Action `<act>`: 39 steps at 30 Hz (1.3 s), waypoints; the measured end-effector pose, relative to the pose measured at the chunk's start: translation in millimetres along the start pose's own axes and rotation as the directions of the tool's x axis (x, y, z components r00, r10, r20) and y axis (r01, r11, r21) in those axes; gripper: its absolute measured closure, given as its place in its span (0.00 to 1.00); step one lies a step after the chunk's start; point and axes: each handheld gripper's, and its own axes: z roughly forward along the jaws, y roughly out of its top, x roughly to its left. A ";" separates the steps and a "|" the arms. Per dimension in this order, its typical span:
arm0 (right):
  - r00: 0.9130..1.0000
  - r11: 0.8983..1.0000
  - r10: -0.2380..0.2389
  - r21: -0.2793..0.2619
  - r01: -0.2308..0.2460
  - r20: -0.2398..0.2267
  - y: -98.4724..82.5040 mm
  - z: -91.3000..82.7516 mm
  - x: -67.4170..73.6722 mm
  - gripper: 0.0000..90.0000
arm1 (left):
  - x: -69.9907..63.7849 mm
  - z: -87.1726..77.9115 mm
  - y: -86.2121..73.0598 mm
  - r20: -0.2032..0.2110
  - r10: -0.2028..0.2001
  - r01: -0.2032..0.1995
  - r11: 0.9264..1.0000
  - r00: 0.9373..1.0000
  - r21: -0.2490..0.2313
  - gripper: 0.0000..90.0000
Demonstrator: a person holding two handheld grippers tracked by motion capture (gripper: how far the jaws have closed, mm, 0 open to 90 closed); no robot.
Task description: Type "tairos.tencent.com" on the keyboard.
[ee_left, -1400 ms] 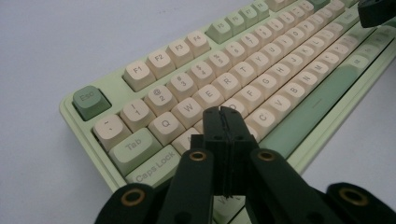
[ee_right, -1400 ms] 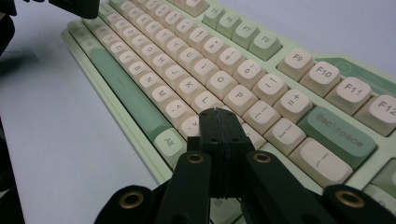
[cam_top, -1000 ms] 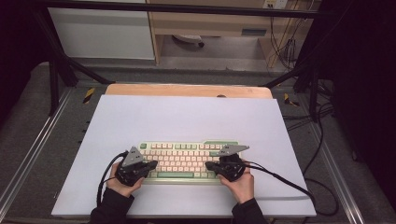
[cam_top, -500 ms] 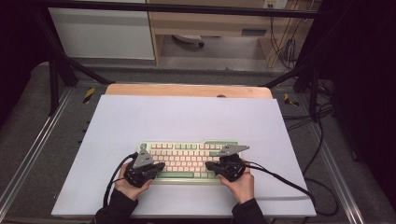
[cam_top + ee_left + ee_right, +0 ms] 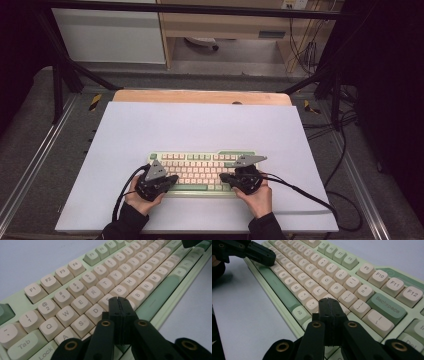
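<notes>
A pale green keyboard (image 5: 200, 167) with cream keys lies near the front of the white tabletop. My left gripper (image 5: 172, 179) is shut with nothing in it. In the left gripper view its closed tips (image 5: 119, 300) hover over the keyboard (image 5: 82, 287) by the D, F and G keys. My right gripper (image 5: 224, 177), also shut and holding nothing, points in from the right end. In the right gripper view its tips (image 5: 329, 301) sit above the keys right of L on the keyboard (image 5: 352, 277). The two grippers face each other over the bottom rows.
The white tabletop (image 5: 200, 125) stretches far beyond the keyboard, with a wooden strip (image 5: 200, 96) along its back edge. Black cables (image 5: 310, 197) trail from the grippers across the front of the table. Dark frame rails run along both sides.
My left hand has shifted slightly to the right, bringing its gripper further over the keyboard's left end. The right hand has stayed where it was.
</notes>
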 end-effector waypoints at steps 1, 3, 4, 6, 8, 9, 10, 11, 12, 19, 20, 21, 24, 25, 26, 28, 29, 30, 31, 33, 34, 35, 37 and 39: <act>1.000 1.000 0.000 0.000 0.000 0.000 0.0 -0.1 -0.1 1.00 | 0.0 0.5 -0.3 -0.001 0.001 -0.001 1.000 1.000 0.004 0.99; 1.000 1.000 0.000 -0.001 0.000 0.001 -0.1 0.1 0.1 1.00 | 0.0 1.8 -1.1 -0.001 0.005 -0.005 1.000 1.000 0.006 0.99; 1.000 1.000 0.000 -0.001 0.000 0.001 -0.1 0.1 0.1 1.00 | 0.0 1.7 -0.9 0.000 0.003 -0.003 1.000 1.000 0.006 0.99; 1.000 1.000 -0.001 -0.001 0.001 0.001 0.0 0.0 0.2 1.00 | 0.0 0.9 -0.8 0.000 0.004 -0.004 1.000 1.000 0.006 0.99; 1.000 1.000 0.000 -0.003 0.000 0.000 0.4 -0.6 0.2 1.00 | 0.1 -0.8 -0.7 0.001 0.003 -0.003 1.000 1.000 0.000 0.99; 1.000 1.000 0.006 -0.005 -0.006 0.001 0.7 -1.2 0.7 1.00 | 0.2 -2.5 -0.3 0.003 0.003 -0.003 1.000 1.000 -0.007 1.00; 1.000 1.000 0.003 -0.010 -0.003 0.000 1.0 -1.5 0.6 1.00 | 0.2 -4.0 -0.1 0.001 0.003 -0.003 1.000 1.000 -0.010 1.00; 1.000 1.000 0.001 -0.010 -0.001 0.002 1.3 -2.1 0.5 1.00 | 0.5 -5.5 0.0 0.002 0.003 -0.003 1.000 1.000 -0.013 1.00; 1.000 1.000 0.001 -0.013 -0.001 0.000 1.6 -2.5 0.5 1.00 | 0.9 -6.8 -0.2 0.003 0.001 -0.001 1.000 1.000 -0.016 1.00; 1.000 1.000 0.008 -0.022 -0.008 -0.005 5.6 -1.6 2.2 1.00 | 5.9 -15.5 -2.3 0.001 -0.009 0.009 1.000 1.000 -0.024 1.00; 1.000 1.000 0.004 -0.026 -0.004 -0.006 6.7 -0.6 2.9 1.00 | 6.9 -16.9 -2.7 -0.001 -0.010 0.010 1.000 1.000 -0.024 1.00; 1.000 1.000 0.004 -0.026 -0.004 -0.008 8.0 0.2 3.8 1.00 | 7.9 -18.3 -3.3 -0.003 -0.014 0.014 1.000 1.000 -0.026 1.00; 1.000 1.000 0.001 -0.028 -0.001 -0.006 11.6 3.0 6.1 1.00 | 11.4 -22.2 -4.9 -0.008 -0.022 0.021 0.999 1.000 -0.030 1.00; 1.000 1.000 0.005 -0.028 -0.005 -0.008 12.8 3.8 6.8 1.00 | 12.6 -23.4 -5.4 -0.009 -0.026 0.026 0.999 1.000 -0.032 1.00; 1.000 1.000 0.004 -0.029 -0.004 -0.008 13.7 4.7 7.1 1.00 | 13.8 -24.5 -5.9 -0.011 -0.028 0.028 0.999 1.000 -0.033 1.00; 1.000 1.000 0.007 -0.029 -0.007 -0.006 15.4 6.8 8.2 1.00 | 16.1 -26.3 -7.0 -0.015 -0.035 0.034 0.999 0.999 -0.035 1.00; 1.000 1.000 0.006 -0.028 -0.006 -0.005 16.3 7.7 8.3 1.00 | 17.3 -27.0 -7.6 -0.015 -0.036 0.035 0.999 0.999 -0.035 1.00; 1.000 1.000 0.007 -0.029 -0.007 -0.002 17.3 8.7 8.6 1.00 | 18.3 -27.6 -8.1 -0.018 -0.038 0.037 0.999 0.999 -0.035 1.00; 1.000 0.999 0.009 -0.032 -0.009 -0.002 18.3 10.1 8.8 1.00 | 19.3 -28.1 -8.6 -0.020 -0.040 0.039 0.999 0.999 -0.035 1.00; 1.000 0.999 0.006 -0.031 -0.006 0.001 20.6 13.0 8.9 1.00 | 21.1 -29.1 -9.3 -0.020 -0.044 0.043 0.998 0.999 -0.035 1.00; 1.000 0.999 0.013 -0.034 -0.013 -0.002 21.4 15.0 9.0 1.00 | 21.7 -29.4 -9.7 -0.020 -0.046 0.046 0.998 0.999 -0.037 1.00; 1.000 0.999 0.015 -0.037 -0.015 -0.004 22.3 17.1 9.0 1.00 | 22.5 -29.9 -9.9 -0.022 -0.047 0.046 0.998 0.999 -0.036 1.00; 1.000 0.999 0.015 -0.034 -0.015 -0.003 23.8 22.0 9.7 1.00 | 23.5 -30.4 -10.4 -0.023 -0.049 0.048 0.998 0.999 -0.037 1.00; 1.000 1.000 0.010 -0.025 -0.010 0.001 25.7 27.0 10.9 1.00 | 24.2 -30.7 -10.7 -0.025 -0.051 0.050 0.998 0.998 -0.038 1.00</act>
